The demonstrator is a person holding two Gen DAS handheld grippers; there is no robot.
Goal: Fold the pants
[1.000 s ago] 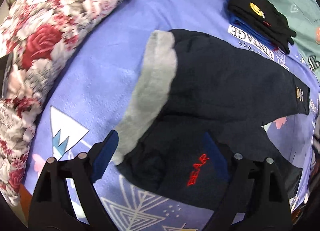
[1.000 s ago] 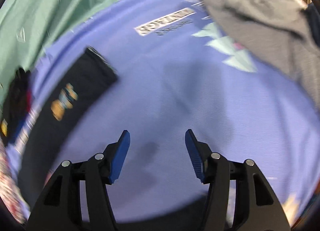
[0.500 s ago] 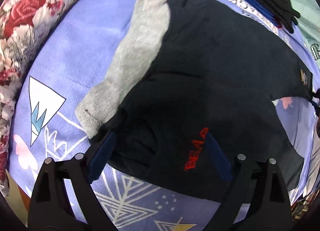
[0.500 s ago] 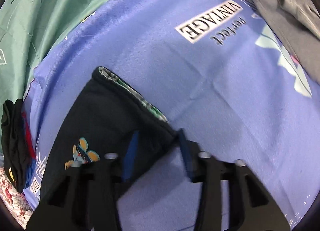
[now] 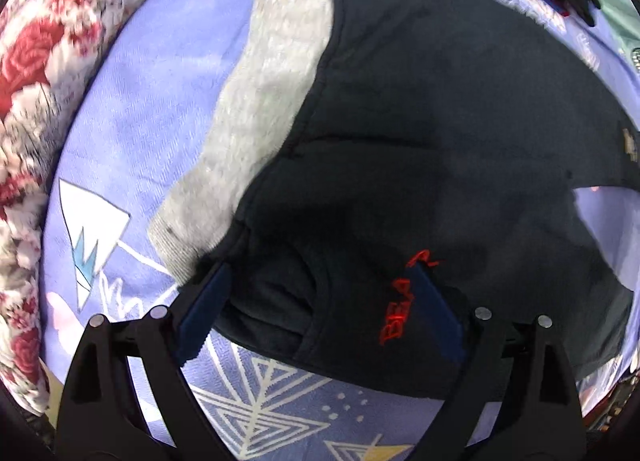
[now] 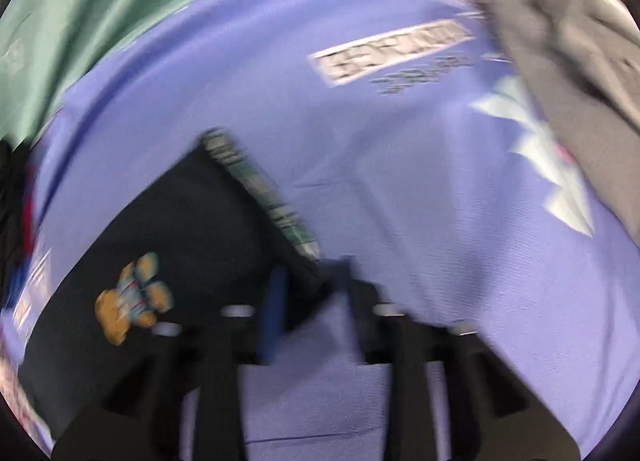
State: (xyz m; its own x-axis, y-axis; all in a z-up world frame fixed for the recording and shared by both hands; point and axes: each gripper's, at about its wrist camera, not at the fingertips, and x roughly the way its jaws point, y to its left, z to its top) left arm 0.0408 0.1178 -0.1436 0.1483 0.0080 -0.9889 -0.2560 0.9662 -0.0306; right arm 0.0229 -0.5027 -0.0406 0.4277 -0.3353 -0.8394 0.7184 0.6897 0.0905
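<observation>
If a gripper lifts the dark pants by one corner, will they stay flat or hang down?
The pants will probably hang down: they lie in soft creases on the sheet, so the cloth looks floppy. The fleecy grey lining suggests thick fabric, perhaps a little heavy for its size. They seem unlikely to slip, since the surface looks matte.

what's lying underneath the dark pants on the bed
A purple printed sheet shows around the dark pants, so they lie on it. Anything directly under them is covered.
</observation>
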